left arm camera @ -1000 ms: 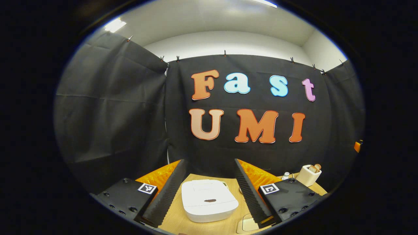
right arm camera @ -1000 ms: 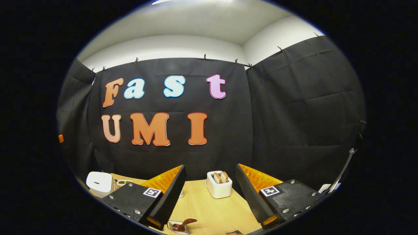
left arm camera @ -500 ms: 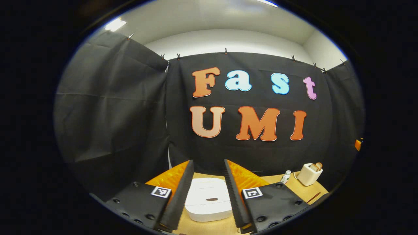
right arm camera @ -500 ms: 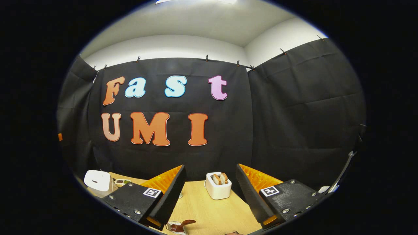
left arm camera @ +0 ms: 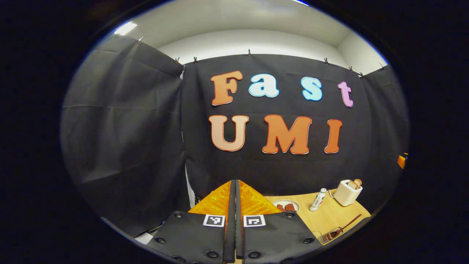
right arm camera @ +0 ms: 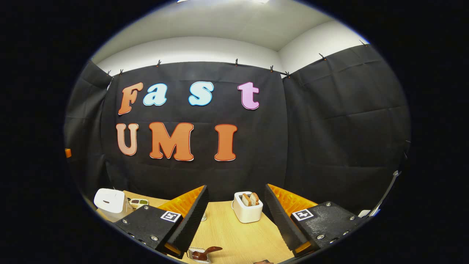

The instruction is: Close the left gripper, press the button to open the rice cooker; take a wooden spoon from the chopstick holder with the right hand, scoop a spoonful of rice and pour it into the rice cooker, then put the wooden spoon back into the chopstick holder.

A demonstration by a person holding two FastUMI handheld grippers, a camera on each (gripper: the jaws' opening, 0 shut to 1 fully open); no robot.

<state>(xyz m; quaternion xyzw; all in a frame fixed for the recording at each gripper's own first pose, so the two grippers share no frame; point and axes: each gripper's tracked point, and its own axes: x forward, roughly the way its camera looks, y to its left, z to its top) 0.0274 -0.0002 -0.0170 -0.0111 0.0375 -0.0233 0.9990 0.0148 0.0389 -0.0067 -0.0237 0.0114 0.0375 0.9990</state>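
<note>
When pressing the button (right arm camera: 106, 202), keep the left hand-held gripper (left arm camera: 235, 182) as it is: fingers flat together, nothing between them, making one blunt tip. Find the cooker (right arm camera: 110, 201) at the far left corner of the bench (right arm camera: 234, 234), lid down, a dark mark on top, judged to be that button. Bring the closed tip straight down on the mark, squarely, not at a slant, lest it skid on the smooth lid. Push firmly, then lift clear at once to leave the lid room to swing. Hold the right hand-held gripper (right arm camera: 235, 190) wide open and empty, lined up with the holder (right arm camera: 248, 212) near the far edge, ready for the spoon.

Count on the bench: one cooker; one holder with two wooden tops (right arm camera: 250, 199) poking out; one bottle (left arm camera: 318, 200); one plate (left arm camera: 279, 202) with two brown pieces; one brown scoop (right arm camera: 203, 253) in a small wire tray near the front edge; one small dish (right arm camera: 138, 201) just beside the cooker.
</note>
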